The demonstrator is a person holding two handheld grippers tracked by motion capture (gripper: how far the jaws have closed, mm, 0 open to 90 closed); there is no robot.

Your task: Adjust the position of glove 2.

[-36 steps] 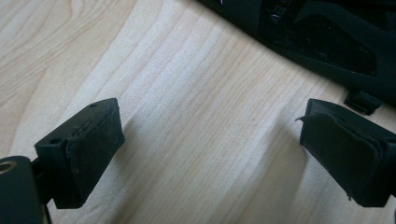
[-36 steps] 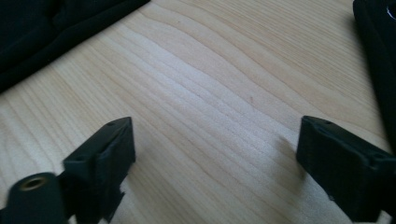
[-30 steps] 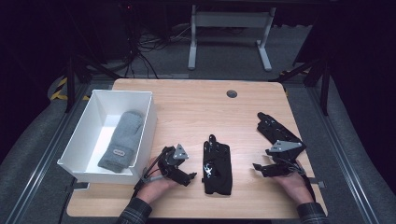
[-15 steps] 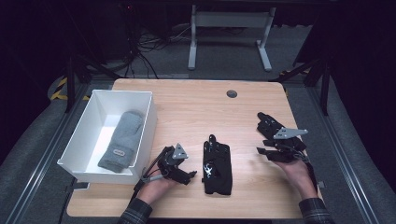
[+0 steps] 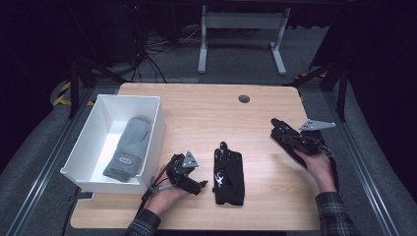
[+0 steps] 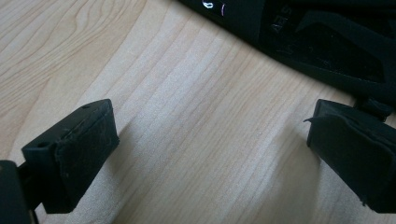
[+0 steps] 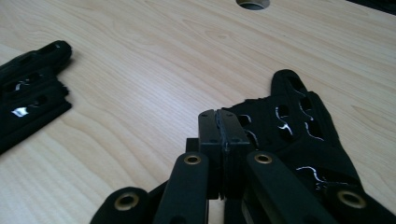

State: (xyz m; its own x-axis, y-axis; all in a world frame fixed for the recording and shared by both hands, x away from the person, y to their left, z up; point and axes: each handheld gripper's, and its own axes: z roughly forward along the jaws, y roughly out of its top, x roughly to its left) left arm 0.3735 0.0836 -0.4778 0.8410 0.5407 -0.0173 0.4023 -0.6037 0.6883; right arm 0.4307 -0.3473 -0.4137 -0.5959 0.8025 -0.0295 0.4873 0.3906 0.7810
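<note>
While the right tongs [image 7: 218, 122] sit pinched together on the far black perforated fabric glove [image 7: 299, 126], the left tongs [image 5: 196, 184] (jaws apart) rest just left of the near black glove [image 5: 229, 171], its long axis running away from the person on the counter [image 5: 196, 113].

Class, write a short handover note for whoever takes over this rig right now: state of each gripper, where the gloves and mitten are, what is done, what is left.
Left gripper: open, on the table beside the middle black glove, holding nothing.
Right gripper: fingers closed at the edge of the right black glove; grip on it unclear.
Done: grey mitten lies in the white bin.
Left, probably: both black gloves, on the table, into the bin.
</note>
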